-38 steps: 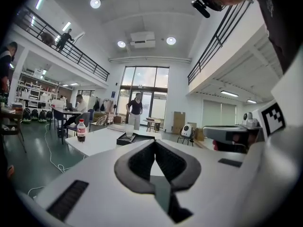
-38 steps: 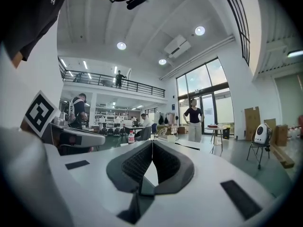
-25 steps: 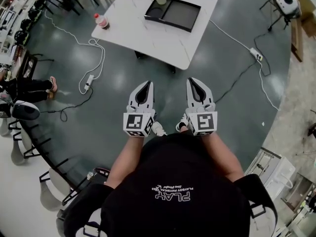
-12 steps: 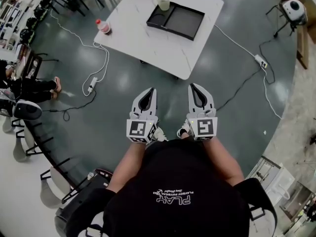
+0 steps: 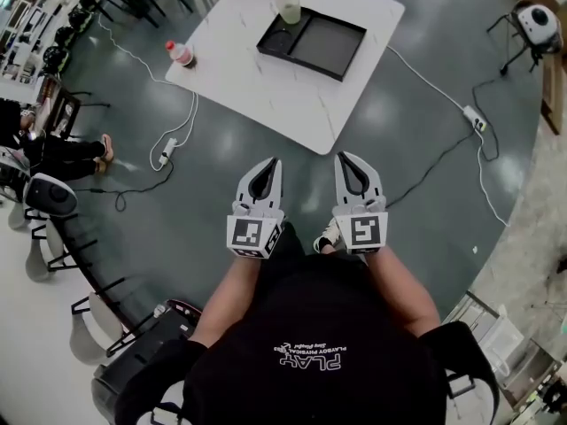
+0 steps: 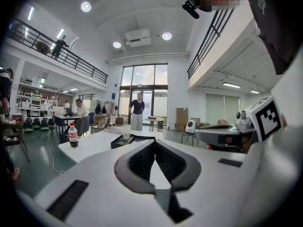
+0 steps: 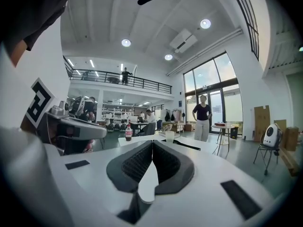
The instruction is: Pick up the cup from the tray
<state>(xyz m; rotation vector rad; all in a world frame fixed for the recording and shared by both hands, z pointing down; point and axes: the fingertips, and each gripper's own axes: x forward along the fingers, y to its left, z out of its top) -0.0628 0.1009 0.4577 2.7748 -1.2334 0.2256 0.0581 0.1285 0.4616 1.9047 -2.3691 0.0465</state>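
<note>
Left gripper: jaws together, empty.
Right gripper: jaws together, empty.
Surface: one cup, one tray, one bottle.
Gripper views only: standing person.

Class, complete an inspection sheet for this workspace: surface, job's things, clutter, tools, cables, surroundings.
Surface: white table, mostly bare.
Job's things: cup upright in the black tray's far left corner.
Clutter: red-capped bottle near the table's left edge.
Tools: left tool and right tool both shut, empty, short of the table.
Cables: white cable and power strip on the floor at left; second strip at right.
Surroundings: standing person beyond the table.
</note>
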